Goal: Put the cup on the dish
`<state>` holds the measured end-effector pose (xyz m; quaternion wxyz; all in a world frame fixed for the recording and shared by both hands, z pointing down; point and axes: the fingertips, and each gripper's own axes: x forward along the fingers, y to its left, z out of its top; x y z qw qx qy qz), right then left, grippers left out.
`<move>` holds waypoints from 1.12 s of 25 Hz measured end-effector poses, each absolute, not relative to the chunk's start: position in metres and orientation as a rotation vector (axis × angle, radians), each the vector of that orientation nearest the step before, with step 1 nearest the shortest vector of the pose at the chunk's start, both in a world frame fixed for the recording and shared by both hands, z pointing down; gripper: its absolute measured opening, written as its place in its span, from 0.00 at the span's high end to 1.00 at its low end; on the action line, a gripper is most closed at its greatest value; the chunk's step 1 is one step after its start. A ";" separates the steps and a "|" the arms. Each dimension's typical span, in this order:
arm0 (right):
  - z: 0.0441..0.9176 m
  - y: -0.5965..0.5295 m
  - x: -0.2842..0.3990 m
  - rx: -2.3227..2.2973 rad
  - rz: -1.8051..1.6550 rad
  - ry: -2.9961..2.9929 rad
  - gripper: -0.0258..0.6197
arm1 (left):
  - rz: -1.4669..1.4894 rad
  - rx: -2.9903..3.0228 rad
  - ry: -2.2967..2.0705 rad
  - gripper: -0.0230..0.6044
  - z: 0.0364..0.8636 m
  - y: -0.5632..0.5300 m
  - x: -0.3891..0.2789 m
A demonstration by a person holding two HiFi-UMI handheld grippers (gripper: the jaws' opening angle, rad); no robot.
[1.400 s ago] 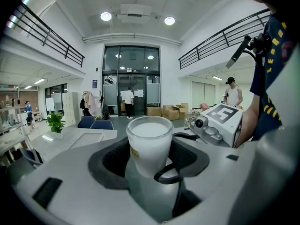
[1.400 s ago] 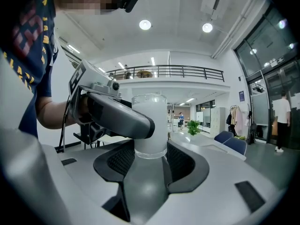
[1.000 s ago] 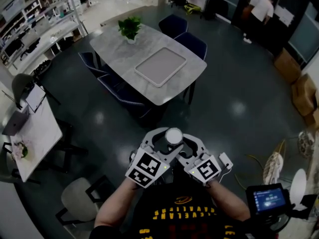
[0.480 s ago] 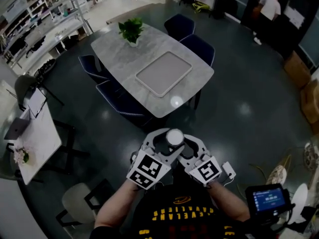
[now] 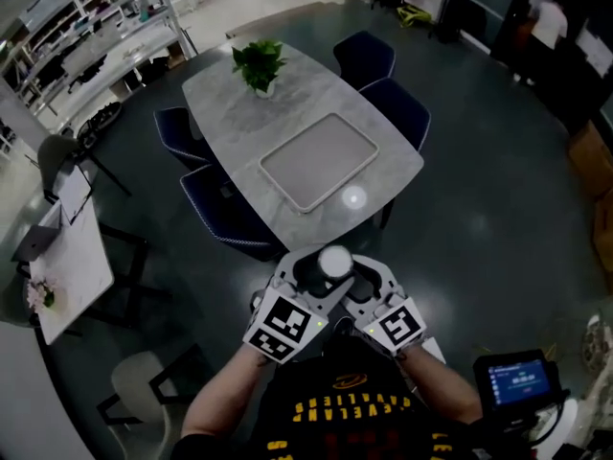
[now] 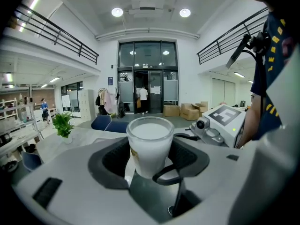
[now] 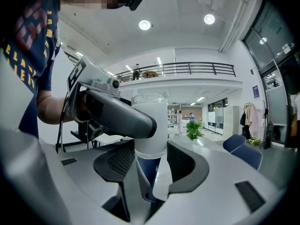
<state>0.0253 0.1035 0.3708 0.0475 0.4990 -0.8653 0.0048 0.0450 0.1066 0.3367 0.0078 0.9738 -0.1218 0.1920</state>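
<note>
The cup (image 6: pixel 149 146) looks frosted, the table (image 5: pixel 230 123) polished stone, the floor (image 5: pixel 479 209) glossy.

white cup (image 6: pixel 150 142) in left hand-held gripper (image 6: pixel 150 161)

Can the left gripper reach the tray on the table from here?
Probably not yet: the left gripper, shut on the cup with the right gripper, is short of the table; the tray lies mid-table, unobstructed.

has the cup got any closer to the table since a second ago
Yes. The cup has been carried forward toward the table: in the head view, the gap between it and the table's near edge has nearly closed.
</note>
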 end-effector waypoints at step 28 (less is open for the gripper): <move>0.400 0.010 0.140 1.473 0.036 -2.610 0.63 | 0.653 3.003 -0.390 0.55 0.365 0.011 0.158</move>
